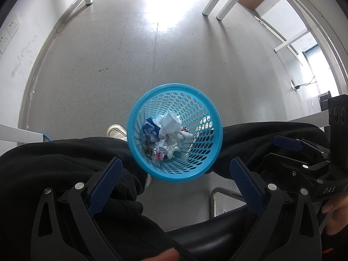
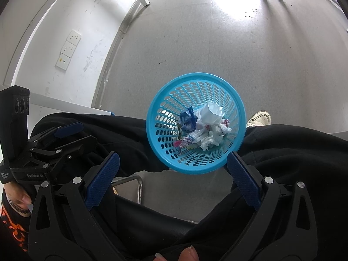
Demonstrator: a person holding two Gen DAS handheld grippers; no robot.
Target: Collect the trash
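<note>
A blue perforated waste basket stands on the grey floor between the seated person's legs; it also shows in the right wrist view. Inside lie crumpled white tissues, a blue wrapper and a colourful wrapper. My left gripper is open and empty, held above the basket's near rim. My right gripper is open and empty, also above the near rim. Each gripper shows in the other's view, the right at the side and the left at the side.
The person's black trousers and a white shoe flank the basket. A black chair seat with a metal frame is below. White table legs stand far off. A wall with sockets is on the left.
</note>
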